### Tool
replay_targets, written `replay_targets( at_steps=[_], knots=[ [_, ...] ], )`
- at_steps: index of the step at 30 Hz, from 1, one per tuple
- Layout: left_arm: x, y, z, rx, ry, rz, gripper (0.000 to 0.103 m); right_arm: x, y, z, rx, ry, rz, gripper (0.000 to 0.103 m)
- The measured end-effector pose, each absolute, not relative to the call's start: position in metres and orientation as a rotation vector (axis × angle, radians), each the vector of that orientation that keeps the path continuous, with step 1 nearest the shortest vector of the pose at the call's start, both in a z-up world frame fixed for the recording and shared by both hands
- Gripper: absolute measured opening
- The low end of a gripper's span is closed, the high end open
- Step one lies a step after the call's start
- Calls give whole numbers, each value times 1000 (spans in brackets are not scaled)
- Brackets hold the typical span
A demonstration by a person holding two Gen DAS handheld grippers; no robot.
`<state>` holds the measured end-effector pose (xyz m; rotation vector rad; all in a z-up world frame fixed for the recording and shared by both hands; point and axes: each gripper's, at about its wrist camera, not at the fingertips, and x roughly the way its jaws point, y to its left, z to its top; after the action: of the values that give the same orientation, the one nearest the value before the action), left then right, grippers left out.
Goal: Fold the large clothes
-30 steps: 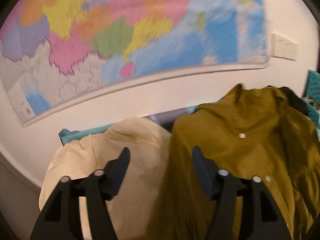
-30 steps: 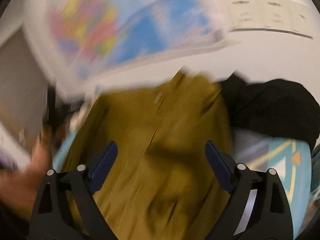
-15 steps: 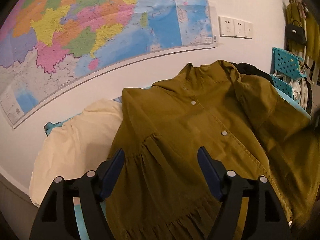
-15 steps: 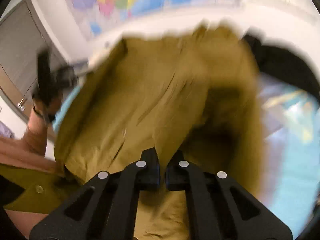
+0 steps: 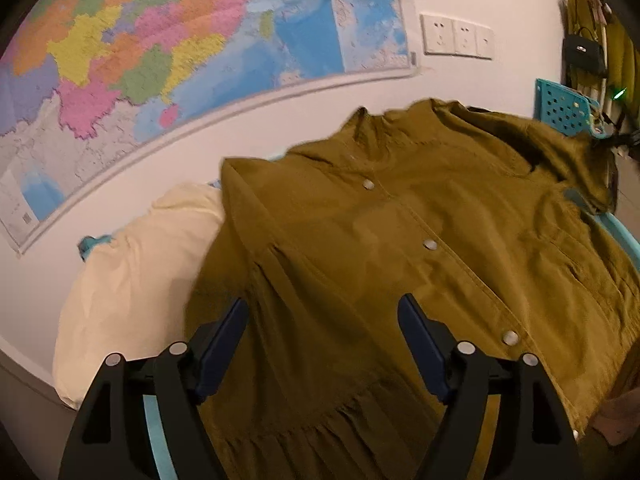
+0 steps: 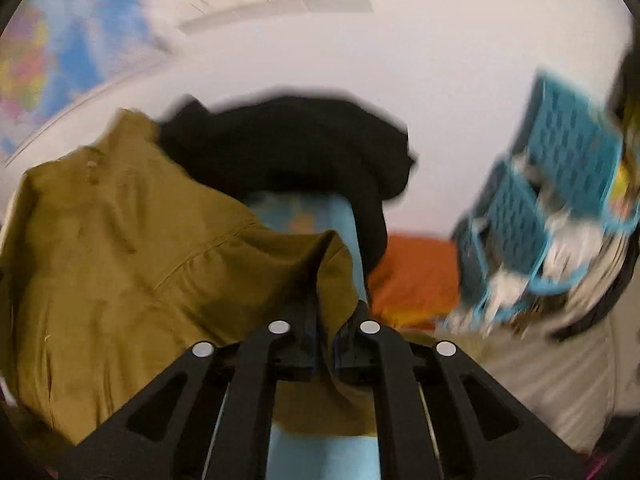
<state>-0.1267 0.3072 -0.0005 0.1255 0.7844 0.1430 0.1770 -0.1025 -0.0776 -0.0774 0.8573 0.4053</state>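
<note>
A large olive-green buttoned garment (image 5: 400, 260) lies spread front-up on a light blue surface, collar toward the wall. My left gripper (image 5: 322, 304) hovers over its left lower part. Its jaws are opening, and no fabric is pinched between them. In the right wrist view, blurred by motion, my right gripper (image 6: 328, 320) is shut on a raised fold at the right edge of the olive garment (image 6: 120, 260), and the cloth rises in a peak from between the fingers.
A cream cloth bundle (image 5: 136, 264) lies left of the garment, a black garment (image 6: 288, 148) behind it by the wall, and an orange cloth (image 6: 416, 276) beyond the surface's right edge. Teal perforated baskets (image 6: 560, 184) stand at the right. A coloured map (image 5: 160, 60) hangs on the wall.
The right gripper went from wide open to shut on the garment's edge and swung right. The left jaws widened as the left gripper moved over the now spread garment.
</note>
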Motion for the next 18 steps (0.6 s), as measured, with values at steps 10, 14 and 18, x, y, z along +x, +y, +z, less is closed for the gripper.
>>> replay_targets(
  at_steps=[10,14,18],
  knots=[
    [-146,279,-42,201,960,148,24,165,-127,-98,20,798,372,71],
    [-158,316,-21,115,920,248,4,142,-133,-78,-27,675,309,94],
    [-185,372,38,39,789,373,4,120,-131,-59,11,625,459,92]
  ],
)
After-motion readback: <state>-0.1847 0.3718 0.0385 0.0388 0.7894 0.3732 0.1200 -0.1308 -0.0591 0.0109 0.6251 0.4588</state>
